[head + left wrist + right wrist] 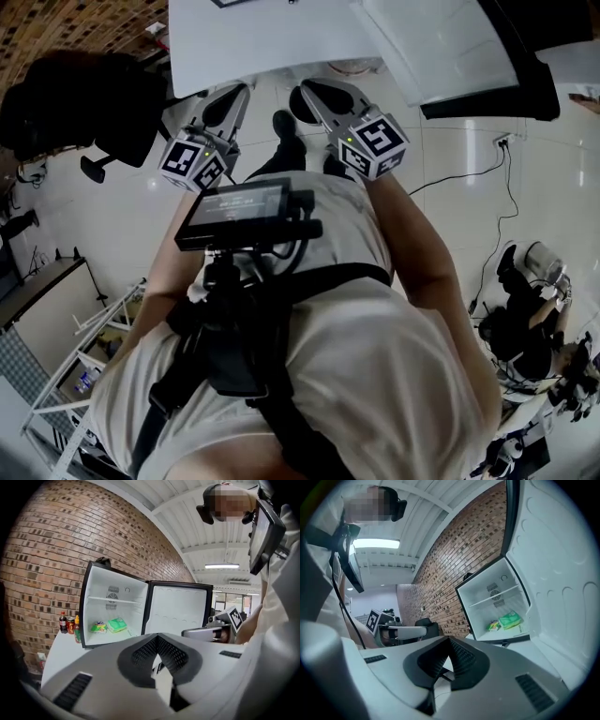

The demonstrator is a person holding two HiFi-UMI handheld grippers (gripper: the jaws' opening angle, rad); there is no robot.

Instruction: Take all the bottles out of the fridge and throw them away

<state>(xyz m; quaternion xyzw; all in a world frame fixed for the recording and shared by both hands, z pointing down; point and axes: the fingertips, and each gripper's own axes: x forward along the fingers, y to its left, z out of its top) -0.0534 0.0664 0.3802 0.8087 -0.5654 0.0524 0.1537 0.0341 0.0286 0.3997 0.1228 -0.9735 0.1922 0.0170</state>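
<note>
Just left of the open white fridge (123, 613) stand a dark red-capped bottle (63, 622) and a green orange-capped bottle (77, 630), while the left gripper (157, 640) and right gripper (450, 641) are closed, empty.

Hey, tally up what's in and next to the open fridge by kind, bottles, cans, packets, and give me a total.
Bottles: 2, the dark bottle and the orange-capped bottle, both outside the fridge
Cans: 1, the can between the two bottles
Packets: 2, the yellow-green packet and the green packet, inside the fridge
Total: 5
</note>
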